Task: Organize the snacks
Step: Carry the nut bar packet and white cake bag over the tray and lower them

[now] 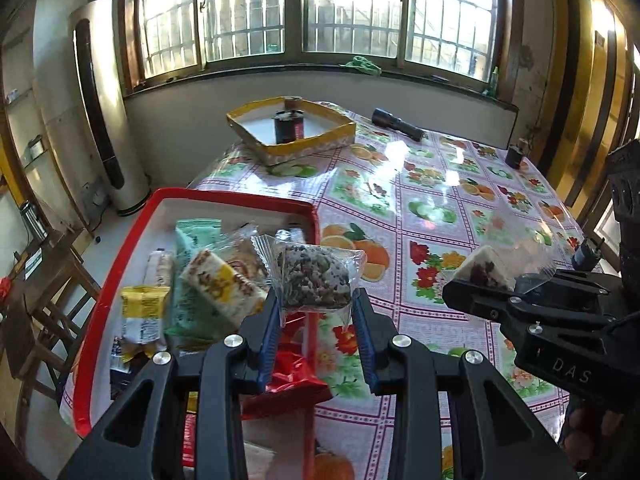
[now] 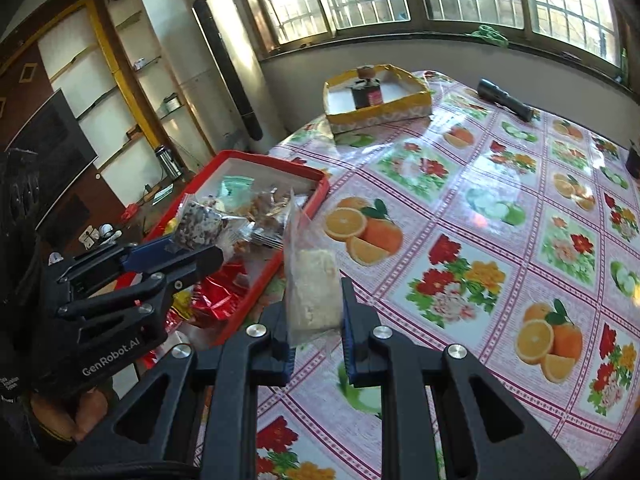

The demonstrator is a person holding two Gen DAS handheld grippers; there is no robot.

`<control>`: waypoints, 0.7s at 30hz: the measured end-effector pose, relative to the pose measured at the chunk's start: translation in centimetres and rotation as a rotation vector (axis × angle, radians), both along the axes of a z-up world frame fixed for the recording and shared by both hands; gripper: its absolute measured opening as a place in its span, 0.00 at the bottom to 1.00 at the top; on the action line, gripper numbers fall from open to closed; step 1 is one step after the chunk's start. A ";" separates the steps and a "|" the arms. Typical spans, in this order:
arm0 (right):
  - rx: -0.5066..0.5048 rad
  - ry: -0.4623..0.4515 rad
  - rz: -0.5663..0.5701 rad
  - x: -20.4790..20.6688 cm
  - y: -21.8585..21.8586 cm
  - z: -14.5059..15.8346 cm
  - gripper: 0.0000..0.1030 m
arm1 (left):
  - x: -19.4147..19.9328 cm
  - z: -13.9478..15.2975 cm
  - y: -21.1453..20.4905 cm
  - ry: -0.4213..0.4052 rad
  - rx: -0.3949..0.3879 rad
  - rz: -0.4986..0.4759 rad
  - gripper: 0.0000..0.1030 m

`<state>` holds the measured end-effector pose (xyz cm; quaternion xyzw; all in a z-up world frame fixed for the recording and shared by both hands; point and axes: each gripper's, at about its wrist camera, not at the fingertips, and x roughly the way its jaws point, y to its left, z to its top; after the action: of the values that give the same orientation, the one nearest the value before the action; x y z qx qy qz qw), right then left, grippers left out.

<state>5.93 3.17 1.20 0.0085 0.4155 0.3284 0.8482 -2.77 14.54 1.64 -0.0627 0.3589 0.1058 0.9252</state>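
Holding one snack in each gripper, we have both raised above the glossy fruit-and-flower patterned tablecloth (image 2: 460,208). Our left gripper (image 1: 316,312) pinches a clear-wrapped dark speckled grain cake (image 1: 314,276) between its blue-padded fingers (image 1: 272,320), above the near right edge of the red-rimmed shallow cardboard tray (image 1: 240,198). Our right gripper (image 2: 316,320) clamps a clear-wrapped pale white rice cake (image 2: 314,288), just right of that tray. In the tray lie more wrapped snacks: a mint-green packet (image 1: 192,240), a yellow-and-white packet (image 1: 144,312) and a white bar with yellow print (image 1: 224,284) whose characters we cannot read. A crinkled red foil packet (image 1: 292,372) sits at the tray's near corner. We read "DAS" on the right gripper's body in the left wrist view and "GenRobot.AI" on the left gripper's body in the right wrist view. Farther off stand a yellow-rimmed cardboard box (image 1: 292,148) holding a dark cylindrical can (image 1: 288,126), and a black flashlight (image 1: 396,122).
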 end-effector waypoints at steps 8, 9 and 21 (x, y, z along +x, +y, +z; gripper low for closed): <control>0.001 -0.007 0.046 0.4 2.3 0.5 0.20 | -0.8 -0.1 1.5 -0.002 -0.006 0.040 0.33; 0.002 -0.006 0.054 0.4 2.6 0.5 0.20 | -0.9 -0.1 1.8 -0.002 -0.007 0.043 0.33; 0.005 -0.002 0.141 2.0 7.9 0.5 0.20 | -2.5 -0.7 5.7 0.013 -0.014 0.123 0.33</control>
<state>7.92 11.04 1.71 -0.0190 0.4133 0.3885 0.8234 -5.26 20.27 0.89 -0.0902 0.3610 0.1607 0.9142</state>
